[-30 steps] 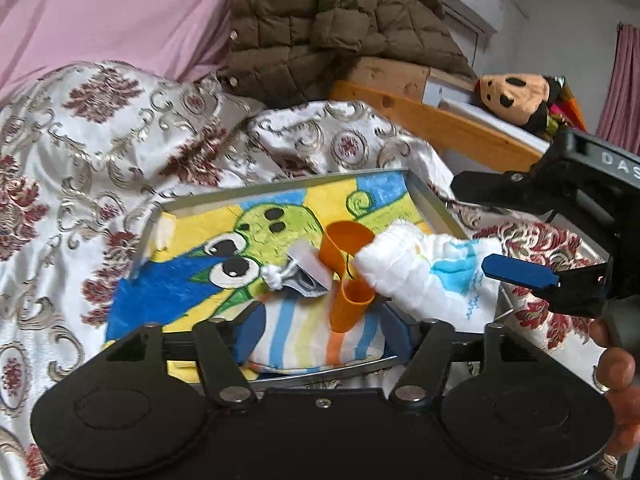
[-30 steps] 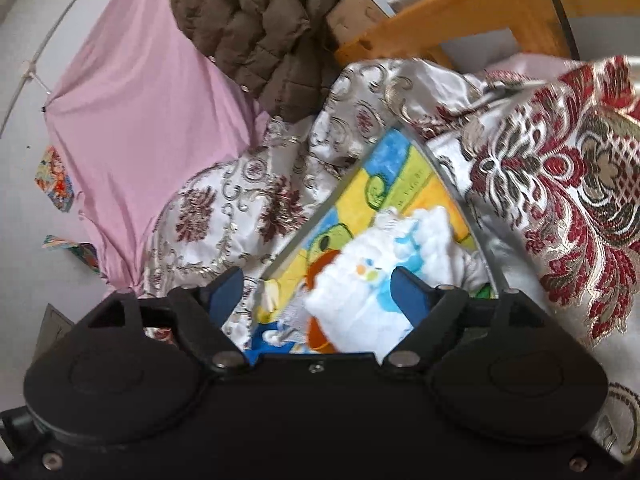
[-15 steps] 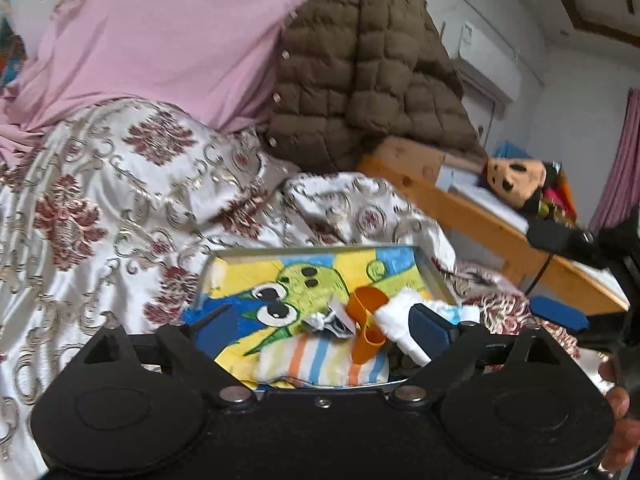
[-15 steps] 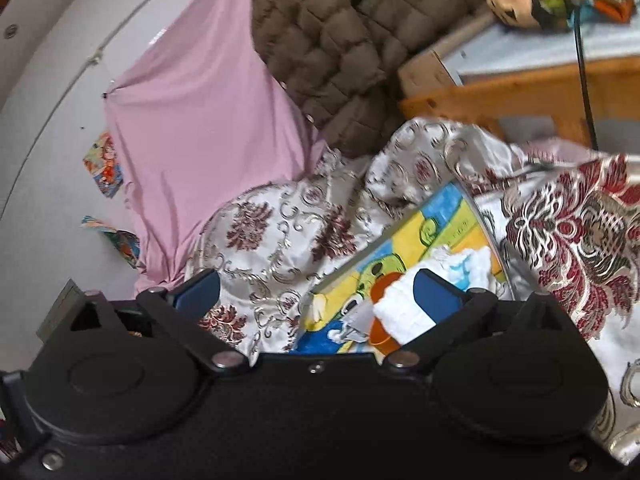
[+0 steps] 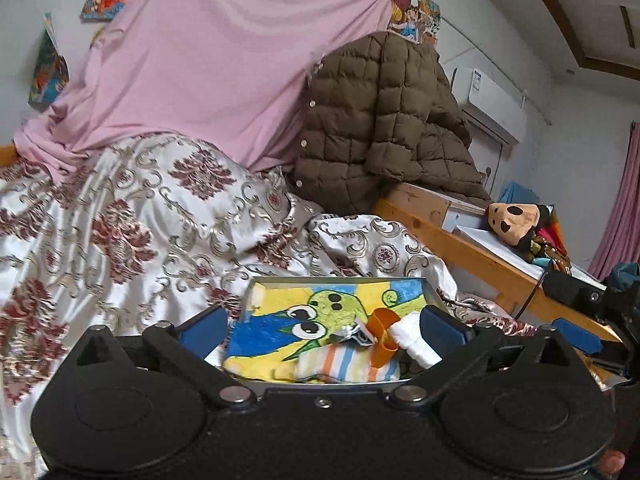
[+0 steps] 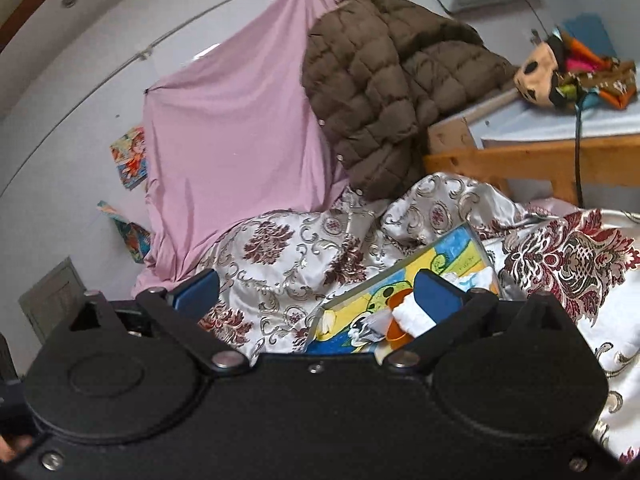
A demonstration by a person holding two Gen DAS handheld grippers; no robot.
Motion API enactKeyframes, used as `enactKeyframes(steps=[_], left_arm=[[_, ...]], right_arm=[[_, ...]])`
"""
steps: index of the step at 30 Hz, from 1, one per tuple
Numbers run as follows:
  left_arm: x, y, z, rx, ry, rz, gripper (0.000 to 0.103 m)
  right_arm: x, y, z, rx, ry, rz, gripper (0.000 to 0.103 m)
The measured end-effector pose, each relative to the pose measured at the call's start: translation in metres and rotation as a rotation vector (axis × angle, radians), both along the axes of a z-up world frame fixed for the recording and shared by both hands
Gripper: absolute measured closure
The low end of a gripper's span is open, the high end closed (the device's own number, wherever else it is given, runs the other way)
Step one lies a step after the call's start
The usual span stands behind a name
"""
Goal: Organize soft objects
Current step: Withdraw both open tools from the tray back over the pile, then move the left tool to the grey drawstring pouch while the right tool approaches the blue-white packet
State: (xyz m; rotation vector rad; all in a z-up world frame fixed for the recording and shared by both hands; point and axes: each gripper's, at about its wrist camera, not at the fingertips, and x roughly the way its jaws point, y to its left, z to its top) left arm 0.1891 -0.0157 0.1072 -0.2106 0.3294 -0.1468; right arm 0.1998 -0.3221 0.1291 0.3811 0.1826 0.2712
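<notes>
Striped cloth (image 5: 348, 366) lies flat at tray's near edge. White rolled cloth (image 5: 414, 340) lies at right, orange cup (image 5: 382, 332) between them.

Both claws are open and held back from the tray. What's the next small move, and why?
Probably bring the right claw forward and down over the white rolled cloth in the tray. Both claws are open and empty, and that roll lies on the tray's right side, nearest this claw. Mind the orange cup resting against it.

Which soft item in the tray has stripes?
The folded cloth at the tray's near edge: orange and blue stripes. The white roll beside it has none.
</notes>
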Motion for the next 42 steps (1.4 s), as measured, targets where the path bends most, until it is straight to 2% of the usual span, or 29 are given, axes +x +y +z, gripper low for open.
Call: enactKeyframes(steps=[7,21,30,38,42], left_arm=[[-0.038,0.017,-0.002,0.021,-0.019,0.013,0.001],[-0.1,0.048,-0.011,0.094,0.001,0.021,0.001],[-0.121,0.055,-0.036,0.127,0.056,0.021,0.001],[-0.126,0.047,-0.056,0.223,0.119,-0.01,0.001],[-0.126,0.047,-0.06,0.237,0.136,-0.003,0.001]], right_arm=[[-0.051,0.036,0.001,-0.085,-0.018,0.021,0.0],[-0.137,0.083,-0.005,-0.142,-0.007,0.032,0.0],[-0.169,0.107,-0.021,-0.223,0.092,0.039,0.001],[-0.171,0.128,-0.034,-0.314,0.182,0.027,0.001],[-0.166,0.136,-0.042,-0.35,0.229,0.018,0.001]])
